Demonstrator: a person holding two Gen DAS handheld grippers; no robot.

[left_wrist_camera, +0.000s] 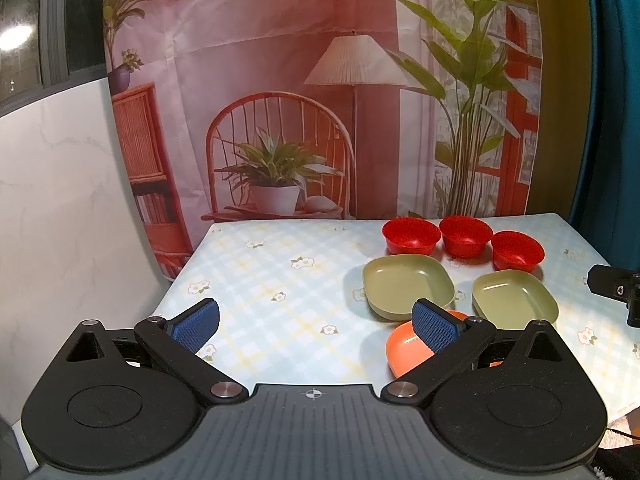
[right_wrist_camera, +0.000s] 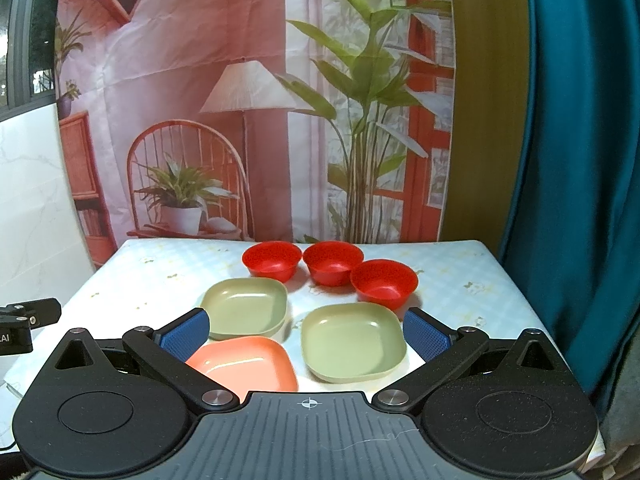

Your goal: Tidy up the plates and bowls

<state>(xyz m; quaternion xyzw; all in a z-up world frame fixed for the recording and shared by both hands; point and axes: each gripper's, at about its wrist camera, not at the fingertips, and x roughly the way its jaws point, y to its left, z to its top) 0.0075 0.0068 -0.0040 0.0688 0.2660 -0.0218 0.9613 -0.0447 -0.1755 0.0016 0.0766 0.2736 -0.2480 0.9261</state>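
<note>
Nothing is gripped yet. The right gripper [right_wrist_camera: 307,332] hangs with its blue pads spread wide above the near dishes, and the left gripper [left_wrist_camera: 316,326] is equally wide over bare tablecloth [left_wrist_camera: 256,280], so the step in hand looks like a first approach.

In the right wrist view, three red bowls [right_wrist_camera: 332,262] sit in a row across the middle of the frame, close together (the two rightmost may touch). Below them lie two green plates, the left green plate [right_wrist_camera: 244,306] and the right green plate [right_wrist_camera: 352,340], and an orange plate [right_wrist_camera: 248,362] sits at lower centre, just beside the left green one.

A sensible start is the right green plate: lower one pad inside its rim and one outside, then pinch the wall. The rightmost bowl crowds its far edge, so approaching from the near side seems safer. The printed backdrop [right_wrist_camera: 240,120] stands well behind and hinders nothing.
</note>
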